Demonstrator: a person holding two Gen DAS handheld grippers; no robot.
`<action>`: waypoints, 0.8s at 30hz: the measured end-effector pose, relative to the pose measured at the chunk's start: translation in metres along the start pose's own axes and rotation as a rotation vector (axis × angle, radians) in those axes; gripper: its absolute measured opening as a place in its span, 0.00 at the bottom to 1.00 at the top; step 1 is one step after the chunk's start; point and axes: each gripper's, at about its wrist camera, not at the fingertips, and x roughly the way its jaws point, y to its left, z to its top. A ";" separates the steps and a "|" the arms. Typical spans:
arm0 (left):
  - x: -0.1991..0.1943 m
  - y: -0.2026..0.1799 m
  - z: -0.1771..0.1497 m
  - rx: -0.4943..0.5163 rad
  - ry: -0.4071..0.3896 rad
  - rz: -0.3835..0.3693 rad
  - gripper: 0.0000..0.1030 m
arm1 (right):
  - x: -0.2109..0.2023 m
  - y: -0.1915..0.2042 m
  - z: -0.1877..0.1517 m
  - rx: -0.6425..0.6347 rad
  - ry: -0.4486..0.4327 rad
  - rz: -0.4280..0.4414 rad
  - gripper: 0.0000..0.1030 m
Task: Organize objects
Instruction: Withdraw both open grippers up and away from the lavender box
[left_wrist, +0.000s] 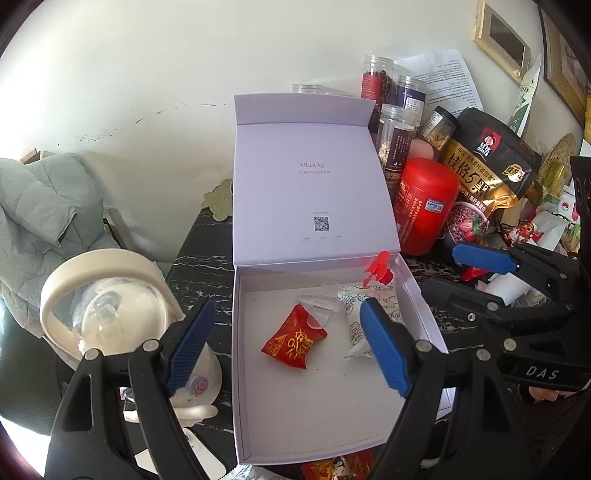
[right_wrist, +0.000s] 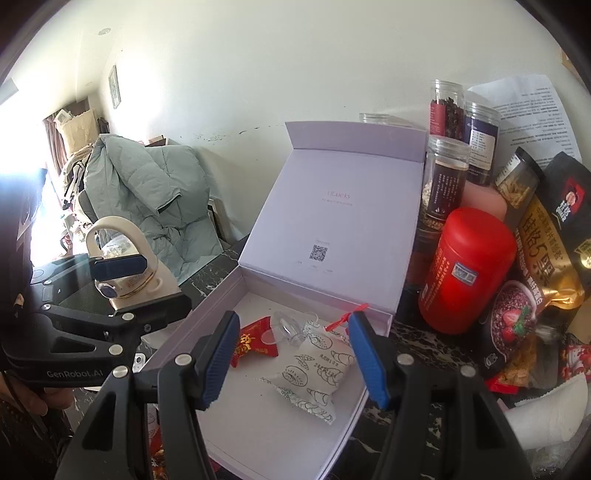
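Observation:
An open pale lilac gift box (left_wrist: 332, 439) (right_wrist: 207, 314) sits on the dark marble table, its lid standing up behind. Inside lie a red candy packet (left_wrist: 293, 341) (right_wrist: 255, 343), a white printed snack packet (left_wrist: 356, 325) (right_wrist: 314, 373), a clear plastic piece (left_wrist: 319, 304) (right_wrist: 288, 328) and a small red fan-shaped item (left_wrist: 376, 271) (right_wrist: 345, 318). My left gripper (left_wrist: 286, 349) hovers open and empty above the box's front half. My right gripper (right_wrist: 293, 363) hovers open and empty above the box from the right; it also shows in the left wrist view (left_wrist: 484, 258).
A red canister (left_wrist: 421, 205) (right_wrist: 465, 269), clear jars (left_wrist: 397, 140) (right_wrist: 443, 181), a black-gold oat bag (left_wrist: 484, 162) (right_wrist: 546, 240) and loose wrappers crowd the right. A white kettle (left_wrist: 110, 306) (right_wrist: 125, 266) stands left of the box. A green jacket (left_wrist: 40, 206) hangs over a chair.

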 end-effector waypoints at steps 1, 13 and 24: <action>-0.006 0.001 -0.001 -0.004 -0.006 0.006 0.78 | -0.005 0.004 0.001 -0.004 -0.006 0.004 0.60; -0.068 0.008 -0.015 -0.019 -0.073 0.034 0.79 | -0.053 0.039 -0.009 -0.028 -0.045 0.009 0.63; -0.103 0.007 -0.037 -0.019 -0.105 0.041 0.84 | -0.086 0.059 -0.031 -0.026 -0.060 -0.017 0.69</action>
